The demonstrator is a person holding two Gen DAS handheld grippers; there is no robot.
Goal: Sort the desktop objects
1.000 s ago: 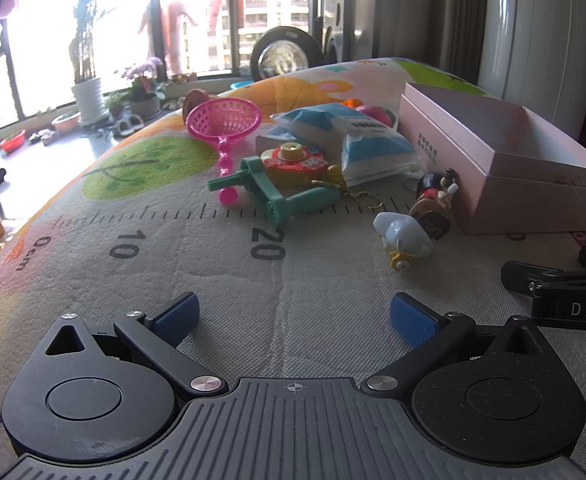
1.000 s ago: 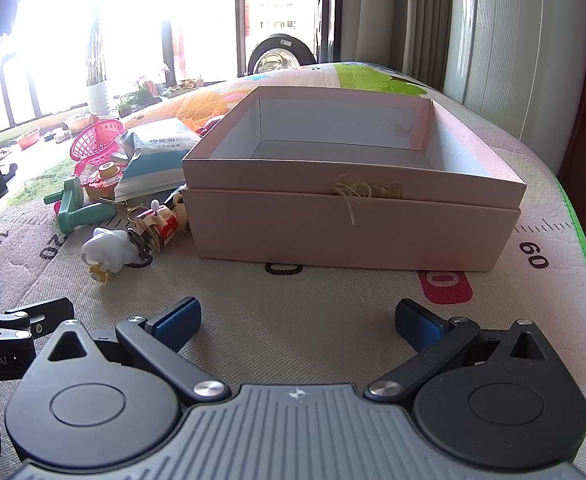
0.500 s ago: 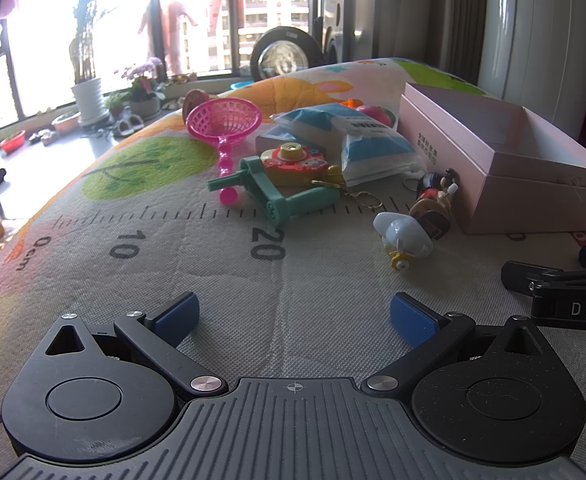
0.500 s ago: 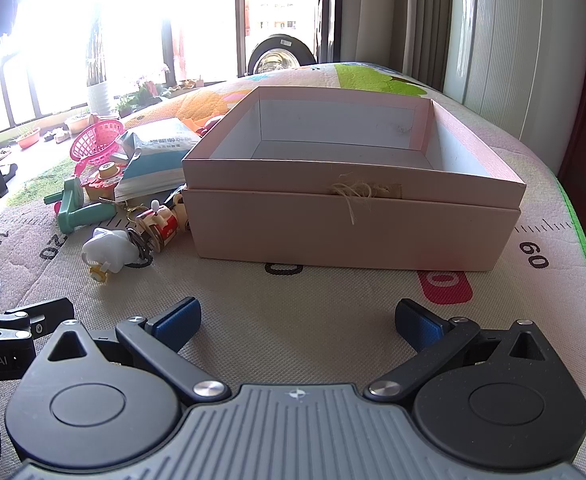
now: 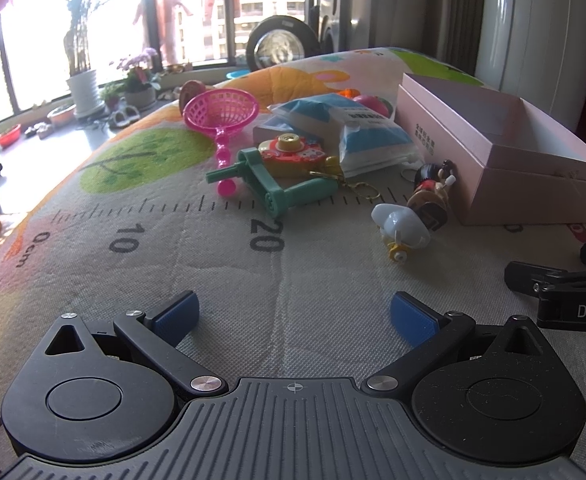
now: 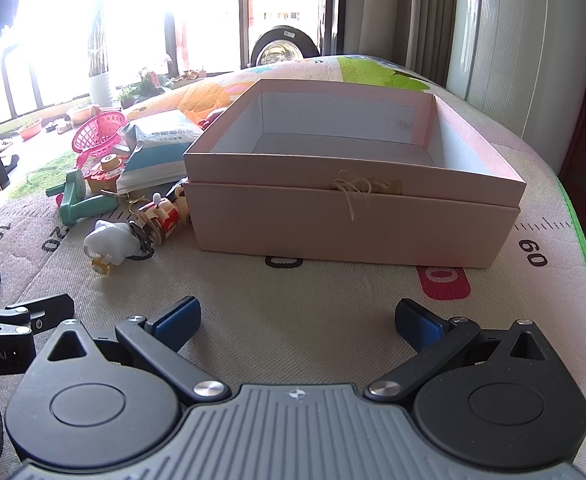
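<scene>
We hold the left gripper (image 5: pixel 291 316) and the right gripper (image 6: pixel 297 320) low over the mat (image 5: pixel 221 280), both with jaws spread wide and nothing between them. No toy is taken yet, so we judge the step is to choose the first one. The pink box (image 6: pixel 353 200) stands open and looks empty, though its floor is partly hidden from us. The white wind-up toy (image 5: pixel 401 228) lies nearest, just beside the small figure (image 5: pixel 433 196), which touches the box wall. To do it well, we should come from above and close on its round smooth body, not the thin yellow feet. The green plastic tool (image 5: pixel 277 188), pink mesh scoop (image 5: pixel 223 114) and soft blue packet (image 5: pixel 357 136) lie farther away, crowded together.
</scene>
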